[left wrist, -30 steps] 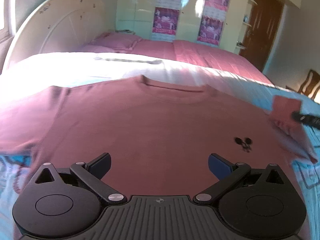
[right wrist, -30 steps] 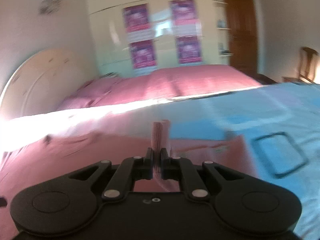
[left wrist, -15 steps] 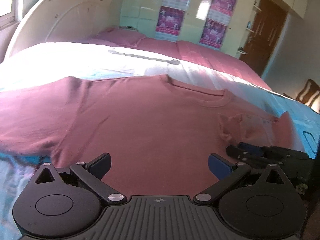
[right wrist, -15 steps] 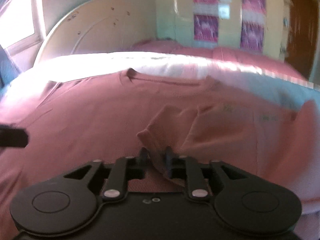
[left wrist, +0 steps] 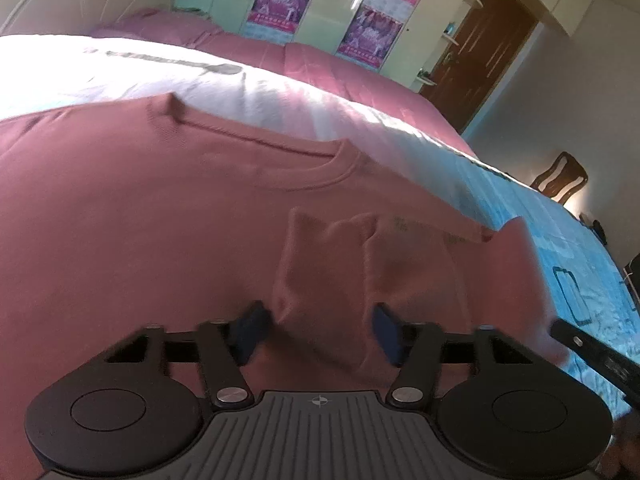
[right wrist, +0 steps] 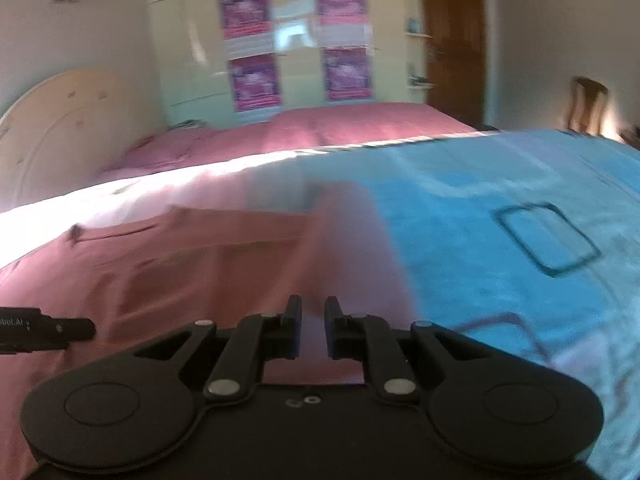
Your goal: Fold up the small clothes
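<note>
Each view sits just behind its own gripper, looking forward and down along the fingers at a shirt [left wrist: 152,240] spread on a bed [right wrist: 500,216]. The left wrist view is close over the chest, facing the collar and the wardrobe [left wrist: 224,4] beyond. The right wrist view (blurred) hangs over the shirt's edge, facing the same wardrobe and door [right wrist: 456,36]. Both share the shirt, posters and door — and each catches the other gripper's tip at its frame edge.
</note>
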Demonstrator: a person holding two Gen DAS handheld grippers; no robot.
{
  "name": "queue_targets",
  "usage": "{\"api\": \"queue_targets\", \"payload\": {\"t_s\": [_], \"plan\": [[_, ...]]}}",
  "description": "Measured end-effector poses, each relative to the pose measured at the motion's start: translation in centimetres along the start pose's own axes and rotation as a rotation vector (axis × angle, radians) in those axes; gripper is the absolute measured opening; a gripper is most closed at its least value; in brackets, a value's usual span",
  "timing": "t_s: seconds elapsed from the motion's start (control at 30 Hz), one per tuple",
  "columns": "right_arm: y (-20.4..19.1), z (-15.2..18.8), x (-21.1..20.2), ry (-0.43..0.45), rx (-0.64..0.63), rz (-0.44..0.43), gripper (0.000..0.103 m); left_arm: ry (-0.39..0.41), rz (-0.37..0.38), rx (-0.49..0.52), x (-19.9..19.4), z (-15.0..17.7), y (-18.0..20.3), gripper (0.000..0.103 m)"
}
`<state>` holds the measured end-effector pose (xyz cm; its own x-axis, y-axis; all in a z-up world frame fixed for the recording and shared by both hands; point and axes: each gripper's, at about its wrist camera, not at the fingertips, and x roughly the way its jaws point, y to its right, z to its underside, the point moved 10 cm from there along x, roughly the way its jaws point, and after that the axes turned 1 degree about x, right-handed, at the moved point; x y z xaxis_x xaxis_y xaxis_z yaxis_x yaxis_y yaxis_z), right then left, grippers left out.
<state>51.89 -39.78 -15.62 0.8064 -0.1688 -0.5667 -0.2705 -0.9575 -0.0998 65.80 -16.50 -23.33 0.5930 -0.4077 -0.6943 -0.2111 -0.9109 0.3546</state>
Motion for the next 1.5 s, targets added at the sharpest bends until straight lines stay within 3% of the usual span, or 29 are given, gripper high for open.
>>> {"api": "queue_targets", "payload": {"t_s": [0.03, 0.1, 0.23, 0.4, 0.47, 0.53, 0.7, 0.83, 0.93, 1.0, 1.03, 1.07, 1.13, 1.3, 1.33, 1.4, 1.43, 1.47, 1.5], "plan": [[1.2, 0.1, -0.3, 0.002, 0.019, 0.021, 0.012, -0.004, 0.002, -0.008, 0.4, 0.0, 0.3, 0.005], [2.7, 0.3, -0.4, 0.004, 0.054, 0.051, 0.012, 0.002, 0.017, -0.035, 0.8, -0.1, 0.9, 0.006], [4.8, 0.5, -0.2, 0.002, 0.124, 0.086, 0.012, 0.118, 0.013, 0.002, -2.5, -2.1, 1.4, 0.006], [4.4, 0.0, 0.6, -0.004, 0.131, 0.062, 0.013, 0.263, -0.088, 0.041, -8.1, -3.8, -1.8, 0.006], [3.5, -0.2, 0.9, -0.009, 0.116, 0.037, 0.013, 0.249, -0.137, 0.036, -8.3, -3.1, -3.9, 0.006], [2.7, 0.0, 1.0, -0.014, 0.1, 0.018, 0.014, 0.209, -0.139, -0.027, -7.5, -2.1, -5.8, 0.006], [0.7, 0.4, 1.2, -0.035, 0.067, -0.039, 0.017, 0.207, -0.156, -0.055, -6.5, -1.0, -6.9, 0.006], [-0.3, 2.6, 3.1, -0.163, -0.037, -0.025, 0.018, 0.251, -0.174, -0.048, -6.6, -0.7, -7.4, 0.006], [-0.3, 2.2, 2.9, -0.141, -0.037, -0.031, 0.018, 0.214, -0.182, -0.021, -6.7, 1.1, -8.4, 0.006], [-0.1, 1.4, 2.7, -0.108, -0.011, -0.044, 0.026, 0.198, -0.173, -0.049, -6.9, 1.7, -9.5, 0.006], [0.1, 0.8, 2.8, -0.088, 0.004, -0.047, 0.029, 0.198, -0.171, -0.06, -6.9, 1.6, -9.9, 0.014], [0.4, 0.2, 2.9, -0.074, 0.018, -0.052, 0.034, 0.209, -0.184, -0.065, -6.9, 1.2, -10.3, 0.035], [0.7, -1.2, 4.0, -0.054, 0.046, -0.078, 0.034, 0.234, -0.206, -0.056, -6.7, 0.1, -10.8, 0.055], [1.4, -4.7, 8.8, -0.046, 0.157, -0.162, 0.034, 0.165, -0.172, -0.044, -3.6, -1.8, -11.3, 0.054], [1.5, -4.9, 10.2, -0.067, 0.183, -0.181, 0.034, 0.163, -0.169, -0.037, -3.3, -2.0, -11.2, 0.053], [1.5, -4.8, 12.7, -0.121, 0.217, -0.2, 0.032, 0.152, -0.155, -0.027, -2.9, -2.2, -11.0, 0.003], [1.3, -4.6, 13.6, -0.147, 0.233, -0.224, 0.026, 0.173, -0.151, -0.037, -3.2, -2.5, -11.0, 0.005], [0.7, -4.5, 13.9, -0.162, 0.227, -0.261, 0.007, 0.258, -0.158, -0.045, -4.4, -2.9, -11.0, 0.005], [-0.1, -4.7, 13.7, -0.156, 0.167, -0.277, 0.007, 0.342, -0.167, -0.025, -5.9, -3.4, -10.7, 0.005]]}}
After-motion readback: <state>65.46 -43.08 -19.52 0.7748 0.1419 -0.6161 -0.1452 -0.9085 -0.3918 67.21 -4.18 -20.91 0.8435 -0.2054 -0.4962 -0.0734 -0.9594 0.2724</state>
